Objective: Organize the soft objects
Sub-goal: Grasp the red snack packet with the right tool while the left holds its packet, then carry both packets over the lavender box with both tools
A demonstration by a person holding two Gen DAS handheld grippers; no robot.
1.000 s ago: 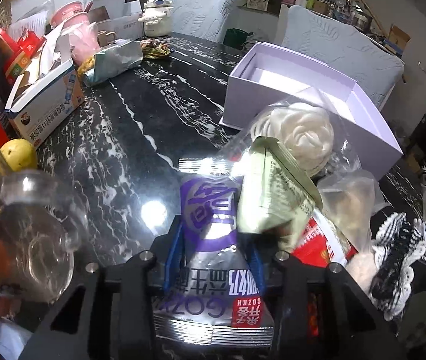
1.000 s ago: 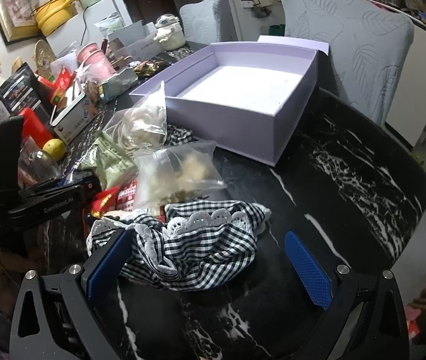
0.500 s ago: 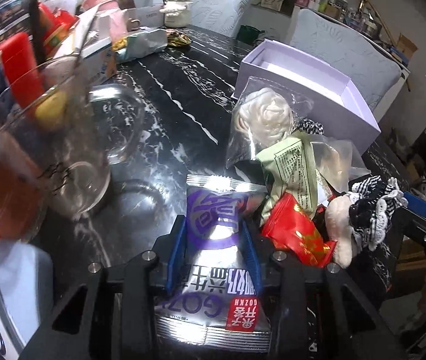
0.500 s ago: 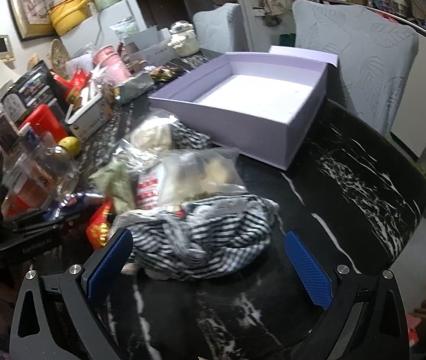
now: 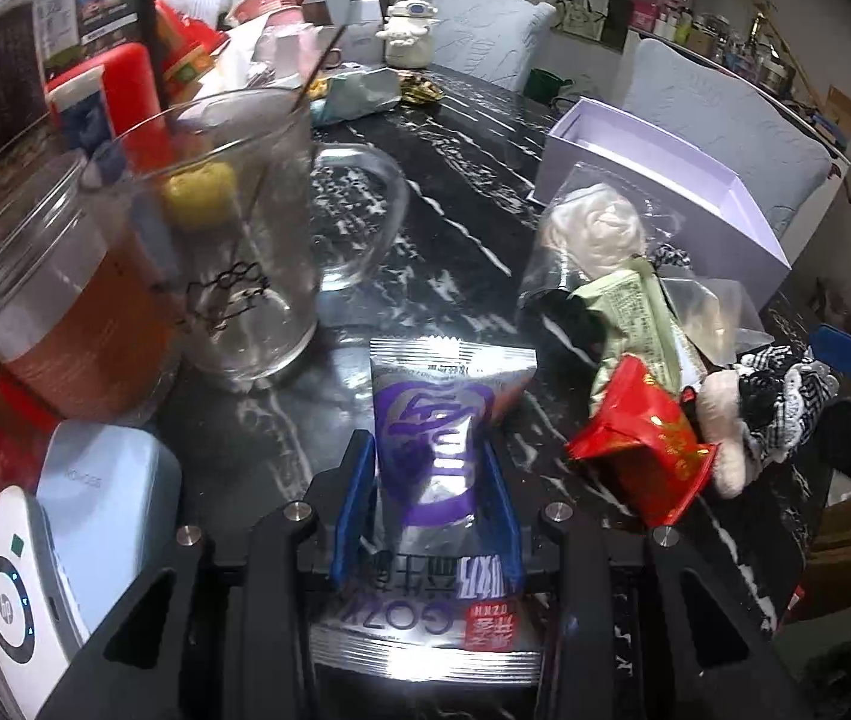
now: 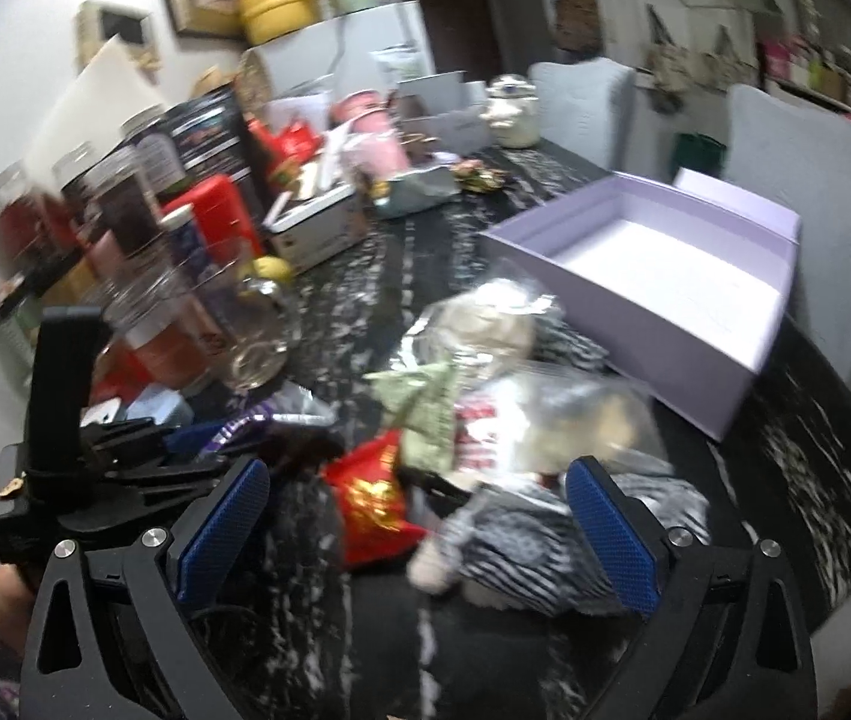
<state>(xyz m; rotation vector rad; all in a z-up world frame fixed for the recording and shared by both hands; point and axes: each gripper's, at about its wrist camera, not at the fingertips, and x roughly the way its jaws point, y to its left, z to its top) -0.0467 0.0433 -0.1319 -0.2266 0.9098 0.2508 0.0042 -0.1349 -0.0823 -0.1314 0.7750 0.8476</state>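
My left gripper (image 5: 428,456) is shut on a silver and purple snack packet (image 5: 434,420), held low over the black marble table (image 5: 473,138). To its right lies a pile: a red packet (image 5: 641,450), a green packet (image 5: 635,312), a bagged white fabric flower (image 5: 593,228), a black-and-white checked cloth (image 5: 785,396). The open lilac box (image 5: 653,180) stands behind. My right gripper (image 6: 419,516) is open, its blue pads either side of the red packet (image 6: 374,498) and checked cloth (image 6: 521,546). The lilac box (image 6: 665,264) is beyond.
A glass mug (image 5: 239,228) and a jar of orange liquid (image 5: 59,300) stand close at left. A white and blue device (image 5: 53,552) lies at lower left. Jars, boxes and a red container (image 6: 215,216) crowd the table's left side. Grey chairs (image 6: 815,168) stand behind.
My left gripper has pulled back and left with the snack packet, away from the pile. My right gripper has swung left and forward over the checked cloth and red packet.
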